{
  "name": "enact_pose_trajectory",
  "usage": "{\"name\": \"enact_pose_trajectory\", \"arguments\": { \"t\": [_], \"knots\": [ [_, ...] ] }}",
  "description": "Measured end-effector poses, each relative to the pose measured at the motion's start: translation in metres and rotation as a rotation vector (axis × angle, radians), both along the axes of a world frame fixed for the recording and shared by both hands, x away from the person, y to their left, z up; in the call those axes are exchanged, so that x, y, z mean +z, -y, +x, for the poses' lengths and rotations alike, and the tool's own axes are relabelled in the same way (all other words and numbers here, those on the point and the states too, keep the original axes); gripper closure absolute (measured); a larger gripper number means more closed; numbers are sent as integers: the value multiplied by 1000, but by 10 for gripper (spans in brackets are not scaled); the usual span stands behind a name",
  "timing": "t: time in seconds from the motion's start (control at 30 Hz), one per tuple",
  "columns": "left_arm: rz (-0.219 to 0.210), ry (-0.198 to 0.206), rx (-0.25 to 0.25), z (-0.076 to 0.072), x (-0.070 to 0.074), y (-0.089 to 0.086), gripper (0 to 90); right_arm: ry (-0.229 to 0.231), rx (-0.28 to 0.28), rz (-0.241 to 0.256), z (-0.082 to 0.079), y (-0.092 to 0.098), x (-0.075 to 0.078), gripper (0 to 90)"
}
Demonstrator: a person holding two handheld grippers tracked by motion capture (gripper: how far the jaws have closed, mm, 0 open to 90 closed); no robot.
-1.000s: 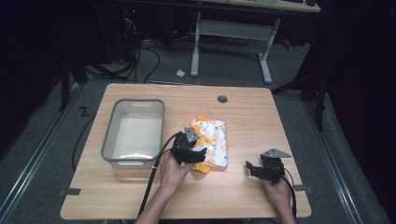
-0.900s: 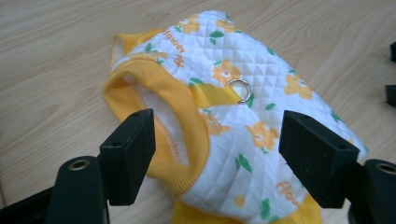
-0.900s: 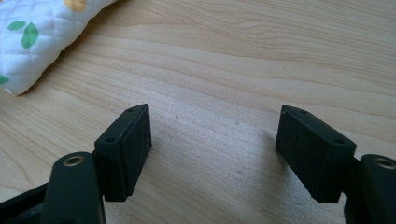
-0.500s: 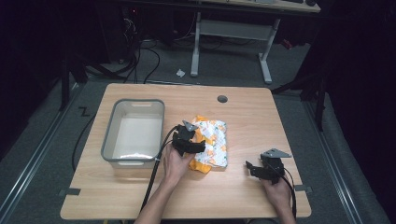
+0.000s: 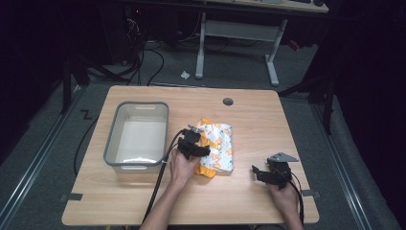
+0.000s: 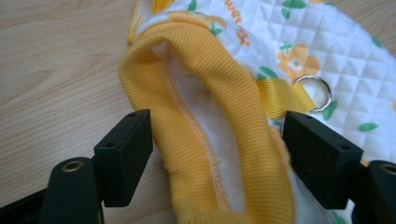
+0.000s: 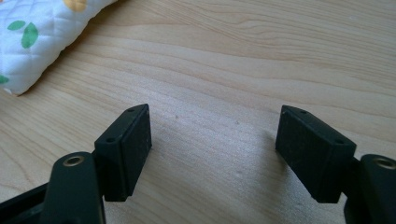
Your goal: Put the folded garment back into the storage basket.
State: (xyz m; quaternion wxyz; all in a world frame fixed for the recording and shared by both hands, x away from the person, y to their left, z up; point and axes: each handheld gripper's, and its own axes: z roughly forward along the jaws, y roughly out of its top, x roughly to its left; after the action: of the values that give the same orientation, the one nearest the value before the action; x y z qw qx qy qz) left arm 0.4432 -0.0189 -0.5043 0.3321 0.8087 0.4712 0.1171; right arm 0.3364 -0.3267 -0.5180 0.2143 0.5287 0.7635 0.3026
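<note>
The worktop (image 5: 143,196) is pale wood with rounded corners and a small round cable hole (image 5: 228,101) near its far edge. It stands on a grey carpeted floor (image 5: 38,158) in a dim room, with dark cables trailing across the carpet behind it and a scrap of white paper (image 5: 185,74) lying out there. Farther back a second desk on a white frame (image 5: 237,36) stretches across the room.

On the left half of the worktop sits a grey-rimmed plastic tub (image 5: 110,148), its pale inside bare. Just right of it, near the middle, lies a quilted white garment (image 5: 221,143) printed with orange and green, edged in yellow ribbing, with a small metal ring on a yellow strap.

The left claw (image 5: 191,143) is at the garment's near-left edge. In the left gripper view its jaws stand apart on either side of the yellow ribbed opening (image 6: 224,140), not pressing it. The right claw (image 5: 261,173) rests low over bare wood at the near right, well apart from the garment, its jaws spread with nothing between them; a corner of the garment shows at the top left of the right gripper view.
</note>
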Motion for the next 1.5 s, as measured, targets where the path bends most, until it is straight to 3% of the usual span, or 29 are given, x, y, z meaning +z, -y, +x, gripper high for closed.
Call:
{"name": "enact_pose_trajectory", "arguments": {
  "t": [0.3,0.4,0.8,1.13,1.5],
  "knots": [
    [23,-22,-6,2,-8,3,281,0,0,-1,0,0,0,271],
    [12,-19,-17,1,-10,4,310,0,1,-1,0,0,0,271],
    [-11,-27,-41,-3,-8,9,577,0,0,-1,0,0,0,271],
    [8,6,-79,-7,-4,13,726,0,1,-1,0,0,0,271],
    [-57,13,-98,-10,6,8,749,0,1,0,0,0,0,271]
  ]
}}
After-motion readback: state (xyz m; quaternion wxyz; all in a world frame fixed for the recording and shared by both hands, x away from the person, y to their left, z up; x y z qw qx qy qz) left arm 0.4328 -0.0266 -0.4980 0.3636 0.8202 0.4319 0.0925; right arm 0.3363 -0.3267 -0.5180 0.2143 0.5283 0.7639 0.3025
